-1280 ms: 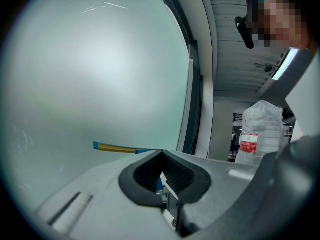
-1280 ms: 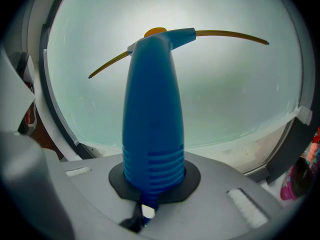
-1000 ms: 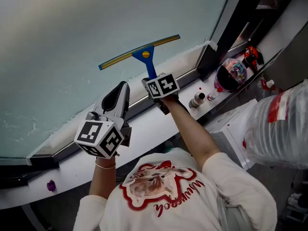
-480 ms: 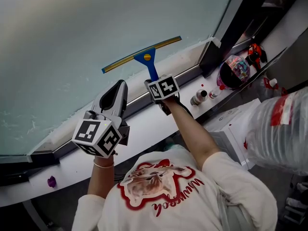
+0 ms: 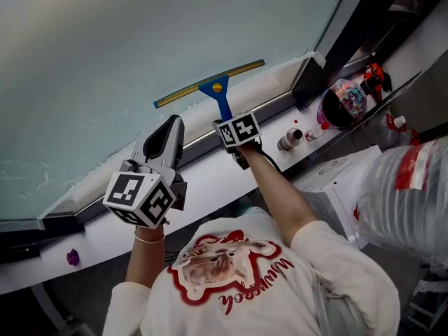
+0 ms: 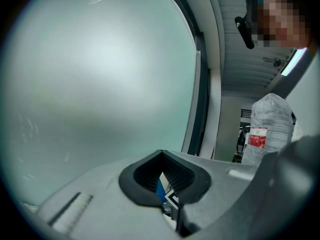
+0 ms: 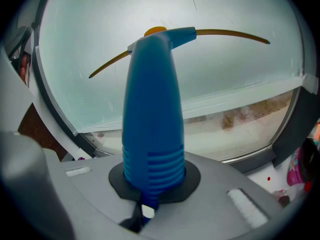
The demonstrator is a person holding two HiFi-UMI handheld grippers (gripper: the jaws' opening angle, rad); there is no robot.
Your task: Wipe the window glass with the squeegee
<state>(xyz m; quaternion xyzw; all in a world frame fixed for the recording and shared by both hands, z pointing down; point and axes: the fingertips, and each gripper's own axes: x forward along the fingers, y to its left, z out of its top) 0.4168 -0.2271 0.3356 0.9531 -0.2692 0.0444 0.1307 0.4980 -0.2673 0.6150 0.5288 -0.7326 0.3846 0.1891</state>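
the window glass (image 5: 140,47) fills the upper left of the head view, and the squeegee (image 5: 210,84) sits low on it at centre, blade tilted with its right end higher. the right gripper (image 5: 226,114) has its jaws clenched on the blue handle. a clean stroke likely needs even pressure along the whole blade down to the lower edge, while the left gripper (image 5: 173,123), jaws pressed together on nothing, stays off the glass.

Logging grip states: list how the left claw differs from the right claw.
The right claw is shut on the squeegee; the left claw is shut on nothing. The right claw holds a blade at the window glass; the left claw only points at it. Both carry marker cubes.
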